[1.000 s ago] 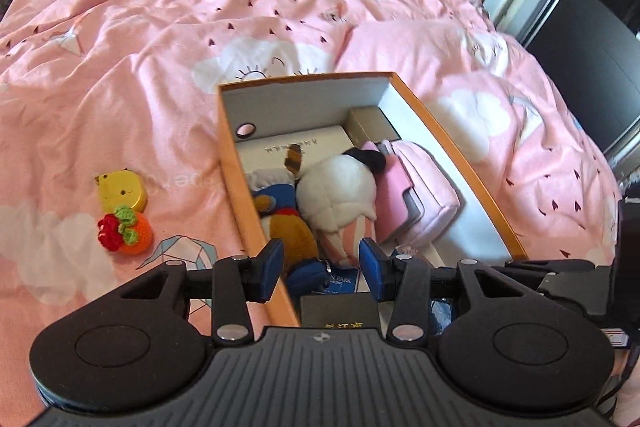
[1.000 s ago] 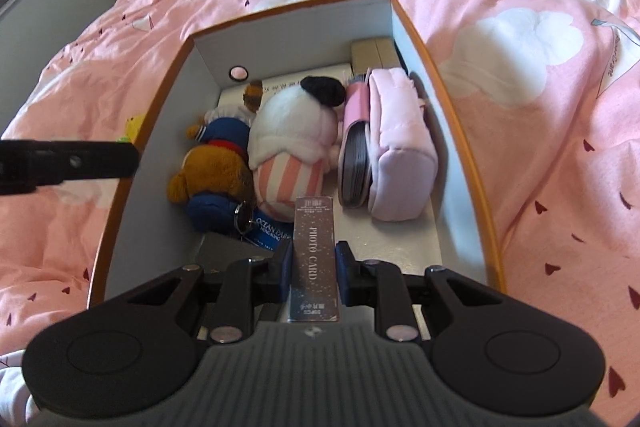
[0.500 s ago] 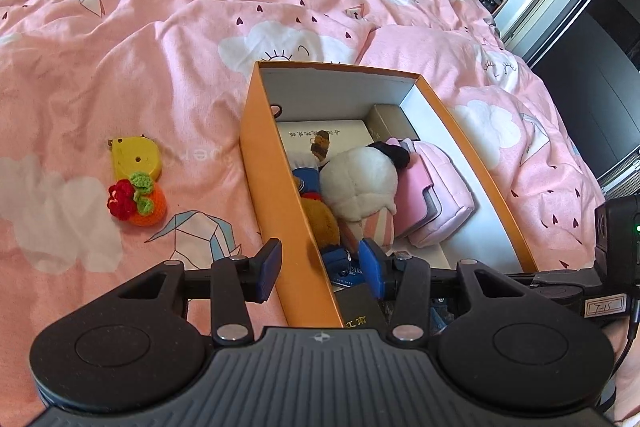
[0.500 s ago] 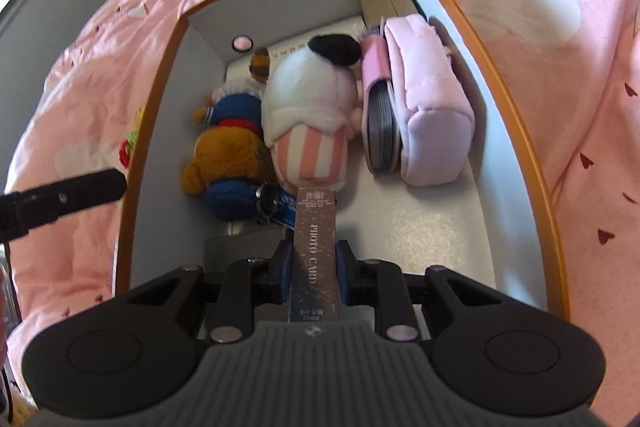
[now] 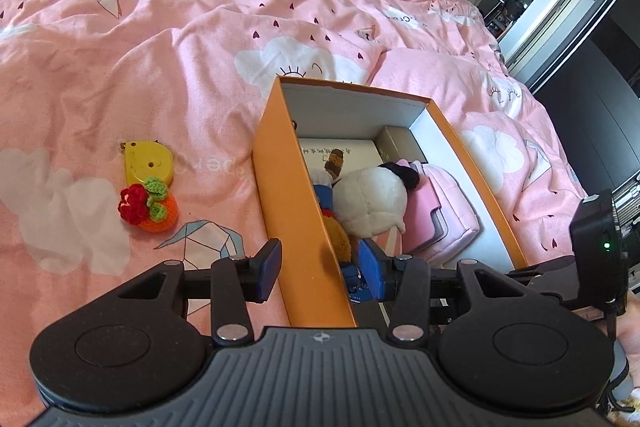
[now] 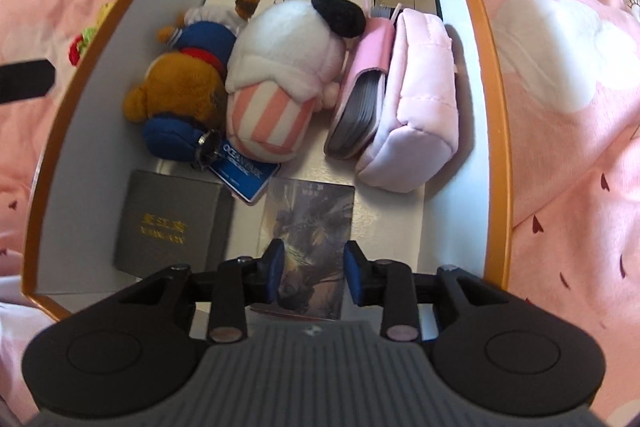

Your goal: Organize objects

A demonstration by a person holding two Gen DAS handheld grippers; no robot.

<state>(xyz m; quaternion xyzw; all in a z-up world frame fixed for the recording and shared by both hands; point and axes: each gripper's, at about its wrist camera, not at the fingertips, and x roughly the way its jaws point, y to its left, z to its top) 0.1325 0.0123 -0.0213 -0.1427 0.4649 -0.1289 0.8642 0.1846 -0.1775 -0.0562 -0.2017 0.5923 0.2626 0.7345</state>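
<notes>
- My right gripper (image 6: 311, 271) points steeply down into the orange box (image 6: 486, 39), and its jaws are opening; the photo card (image 6: 310, 223) lies flat on the box floor under and between the blue pads, which no longer press on it.
- The card's long axis runs along the line the right gripper points, from the near wall towards the plush toys, with the dark booklet (image 6: 168, 225) just to its left and the pink pouch (image 6: 420, 99) beyond on the right.
- So I judge the right hand's job here is done, and it only needs to lift straight out.
- My left gripper (image 5: 318, 273) stands part open and holds nothing; it straddles the box's near left wall, one pad outside over the pink duvet (image 5: 160, 47), the other inside by the white plush (image 5: 370, 205).
- What is left to tidy lies to the left of the box, on the duvet: the yellow toy (image 5: 148, 163) and, touching it, the crocheted fruit (image 5: 148, 209).
- Both sit ahead and to the left of the left gripper, well apart from the right one, so the left hand is the nearer.
- I would swing it left, clear of the wall, and come down on the fruit first.
</notes>
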